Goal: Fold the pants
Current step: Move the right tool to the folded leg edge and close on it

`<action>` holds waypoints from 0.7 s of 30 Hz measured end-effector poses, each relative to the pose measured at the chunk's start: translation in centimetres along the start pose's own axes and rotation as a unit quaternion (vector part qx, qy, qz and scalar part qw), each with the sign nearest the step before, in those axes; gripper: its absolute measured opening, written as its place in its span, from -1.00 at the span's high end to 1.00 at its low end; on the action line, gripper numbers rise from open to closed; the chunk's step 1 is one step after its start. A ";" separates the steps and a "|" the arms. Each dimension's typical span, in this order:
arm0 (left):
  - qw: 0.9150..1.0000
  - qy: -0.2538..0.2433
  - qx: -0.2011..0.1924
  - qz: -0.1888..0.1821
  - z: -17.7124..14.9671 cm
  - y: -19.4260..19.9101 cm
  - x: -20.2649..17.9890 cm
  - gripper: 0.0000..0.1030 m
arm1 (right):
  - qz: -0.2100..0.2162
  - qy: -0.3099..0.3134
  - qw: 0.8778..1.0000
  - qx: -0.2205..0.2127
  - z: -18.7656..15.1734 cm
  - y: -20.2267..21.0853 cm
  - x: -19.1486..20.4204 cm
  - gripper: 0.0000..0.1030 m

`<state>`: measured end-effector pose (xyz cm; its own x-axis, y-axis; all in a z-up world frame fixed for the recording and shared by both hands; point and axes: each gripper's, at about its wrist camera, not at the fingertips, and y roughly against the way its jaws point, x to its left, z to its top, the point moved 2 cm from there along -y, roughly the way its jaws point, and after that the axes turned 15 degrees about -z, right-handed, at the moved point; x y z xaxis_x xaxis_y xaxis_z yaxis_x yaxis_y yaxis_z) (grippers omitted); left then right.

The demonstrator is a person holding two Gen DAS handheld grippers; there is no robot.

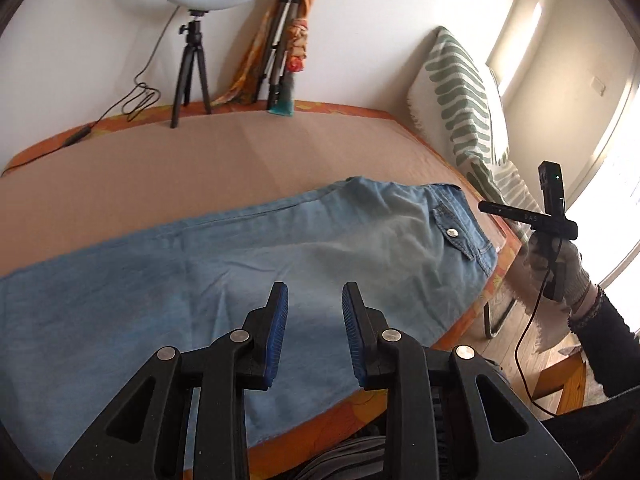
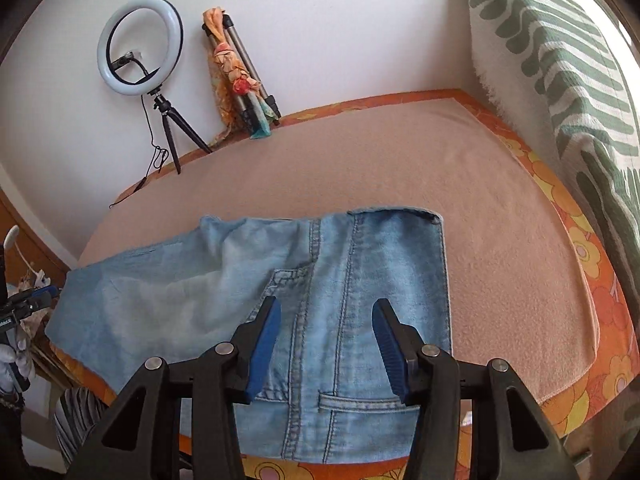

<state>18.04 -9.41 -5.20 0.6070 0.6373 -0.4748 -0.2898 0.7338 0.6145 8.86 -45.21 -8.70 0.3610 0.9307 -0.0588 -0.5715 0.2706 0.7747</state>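
Light blue denim pants [image 1: 180, 280] lie flat on a tan blanket [image 1: 200, 168], legs running left and the buttoned pocket at the right. My left gripper [image 1: 315, 300] hovers over the near edge of the pants, open, with nothing between its blue pads. In the right wrist view the waistband end of the pants [image 2: 360, 280] lies below my right gripper [image 2: 326, 316]. That gripper is also open and holds nothing. A gloved hand [image 1: 568, 272] carries the right tool off the surface's right edge.
An orange flowered cover [image 2: 592, 272] borders the blanket. By the back wall stand a ring light on a tripod [image 2: 165, 120] and a folded tripod wrapped in a scarf [image 2: 236, 80]. A green-and-white throw [image 2: 560, 60] hangs at the right. Wooden floor [image 1: 520, 320] shows beyond the edge.
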 end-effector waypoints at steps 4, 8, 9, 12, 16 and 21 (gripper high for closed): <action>0.996 0.058 -0.026 0.056 -3.7 3.3 4.5 0.48 | 0.019 0.094 0.995 -0.024 4.0 -1.4 5.6 -0.08; 0.987 0.109 -0.067 0.098 -6.1 6.8 8.4 0.48 | 0.017 0.184 0.983 -0.025 6.3 -4.9 11.8 -0.09; 0.983 0.120 -0.079 0.110 -6.6 7.7 9.4 0.45 | 0.017 0.200 0.979 -0.018 6.6 -6.0 13.1 -0.09; 0.973 0.139 -0.104 0.154 -7.7 10.1 12.7 0.33 | 0.013 0.236 0.972 0.002 7.2 -9.3 15.8 -0.08; 0.952 0.173 -0.122 0.221 -9.0 12.6 17.9 0.28 | 0.014 0.263 0.964 0.021 7.4 -11.9 17.6 -0.01; 0.932 0.233 -0.141 0.239 -11.0 13.8 22.9 0.28 | 0.009 0.294 0.955 0.040 6.6 -13.2 18.5 0.72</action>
<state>19.82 17.93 -14.56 -0.0100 0.8924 -0.4512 -0.6669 0.3302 0.6680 27.96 -33.16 -15.91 -0.1377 0.9184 -0.3709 -0.5070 0.2564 0.8229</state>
